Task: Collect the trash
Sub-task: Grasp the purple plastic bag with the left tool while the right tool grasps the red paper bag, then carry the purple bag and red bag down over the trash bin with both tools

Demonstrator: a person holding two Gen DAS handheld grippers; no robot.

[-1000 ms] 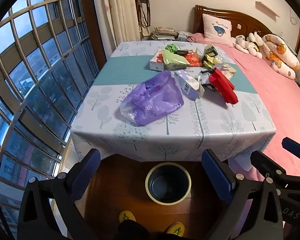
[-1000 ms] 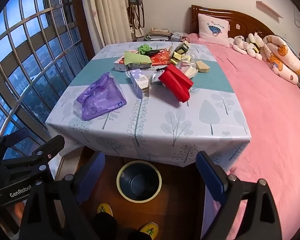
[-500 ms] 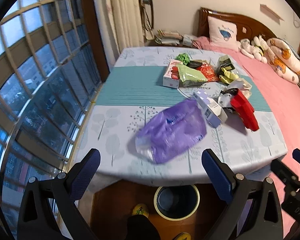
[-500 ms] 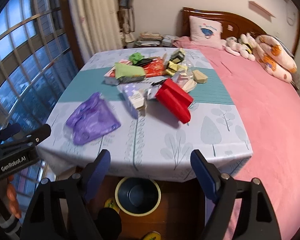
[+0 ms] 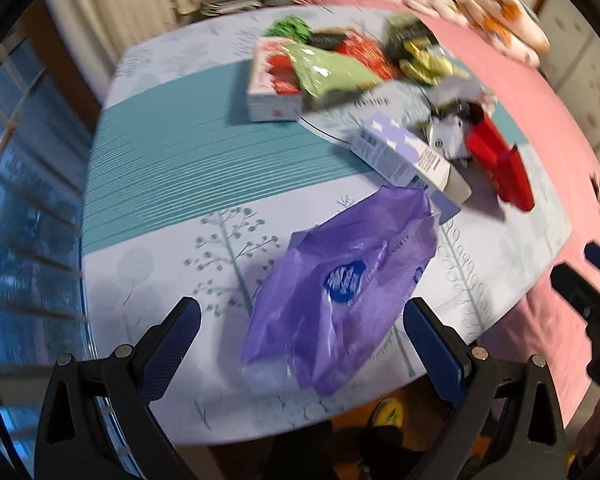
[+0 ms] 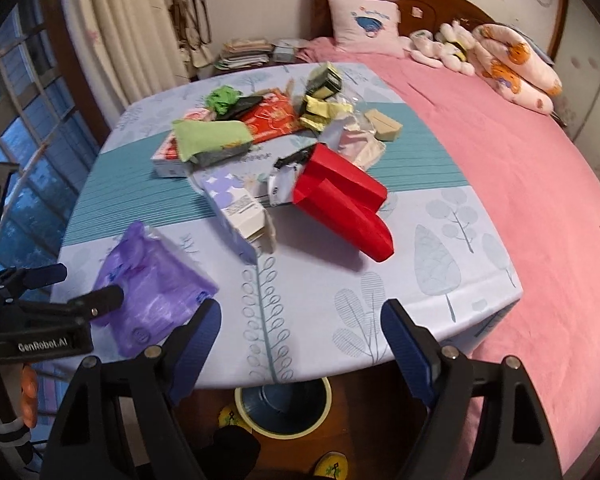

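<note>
1. Trash covers the table (image 6: 440, 280): a purple plastic bag (image 5: 340, 284) lies near the front left corner, and a lavender carton (image 6: 236, 208), a red paper bag (image 6: 344, 200), a green pouch (image 6: 208, 140) and assorted wrappers sit towards the middle and far side.
2. The purple plastic bag looks thin, crumpled and very light. It should give under any pinch and may slide on the smooth cloth, so a raised fold near its top is probably the best hold.
3. The lavender carton looks stiff but empty, with open flaps. Gripping across its narrow sides seems safer than gripping a flap.
4. The red paper bag lies flat on its side, mouth towards the pile. It is likely light and creasable, best taken at one edge.
5. The left hand-held gripper (image 5: 300, 320) is spread wide and holds nothing, hanging just above the purple plastic bag at the front edge.
6. The right hand-held gripper (image 6: 300, 328) is also spread and empty, over bare cloth at the front edge.
7. A round bin (image 6: 284, 412) stands on the floor under the table's front edge.
</note>
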